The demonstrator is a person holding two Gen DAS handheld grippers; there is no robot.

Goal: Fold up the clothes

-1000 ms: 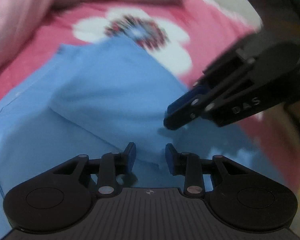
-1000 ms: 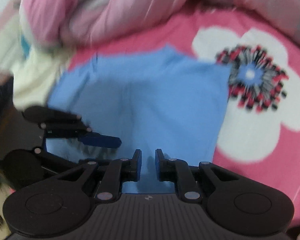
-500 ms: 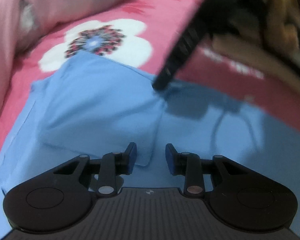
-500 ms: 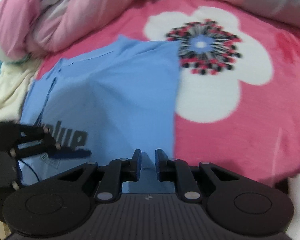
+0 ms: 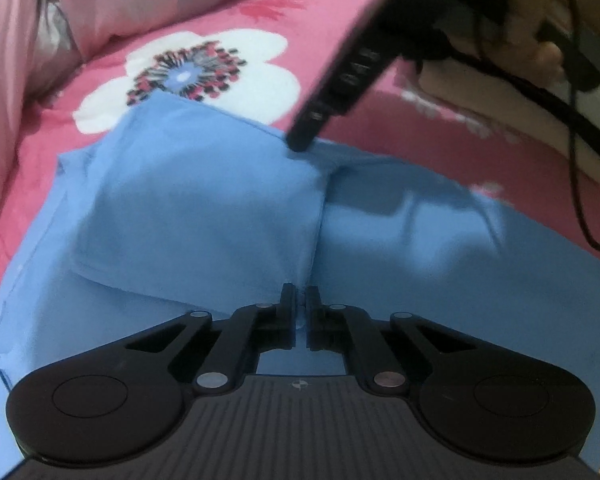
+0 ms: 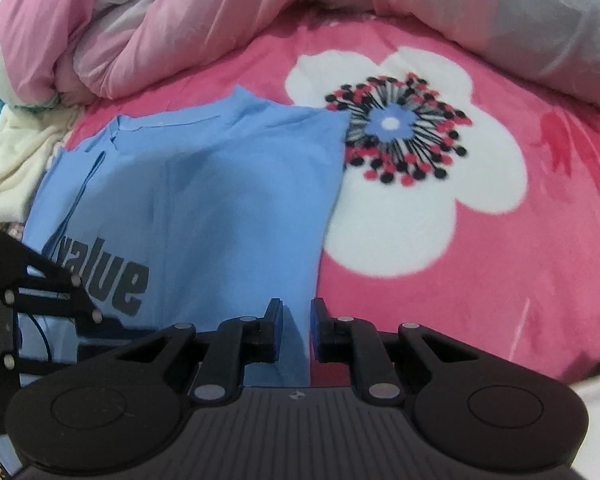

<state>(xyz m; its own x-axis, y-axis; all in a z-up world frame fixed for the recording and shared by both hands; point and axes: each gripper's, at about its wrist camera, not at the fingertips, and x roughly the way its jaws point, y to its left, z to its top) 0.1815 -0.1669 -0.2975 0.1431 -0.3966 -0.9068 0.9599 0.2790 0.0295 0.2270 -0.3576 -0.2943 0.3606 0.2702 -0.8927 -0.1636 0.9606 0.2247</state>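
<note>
Pink bedding (image 6: 500,264) with a big white flower (image 6: 400,168) lies under your work, and a rolled pink quilt (image 6: 148,32) is heaped along its far side. Your left claw (image 5: 299,304) has its fingers drawn nearly together, pinching a small bit of the blue shirt (image 5: 204,208) right at the corner of a folded-over flap. Your right claw (image 6: 296,328) stands narrowly parted, the shirt's right edge (image 6: 300,320) lying in the gap; you cannot tell from these views whether it grips. From the left camera, the right claw's tip touches the shirt's far edge. Outward from there, the shirt (image 6: 220,200) lies flat on the bedding, with "value" (image 6: 104,280) printed dark near your left claw (image 6: 112,326), and cream fabric (image 6: 12,160) lies bunched beyond it
</note>
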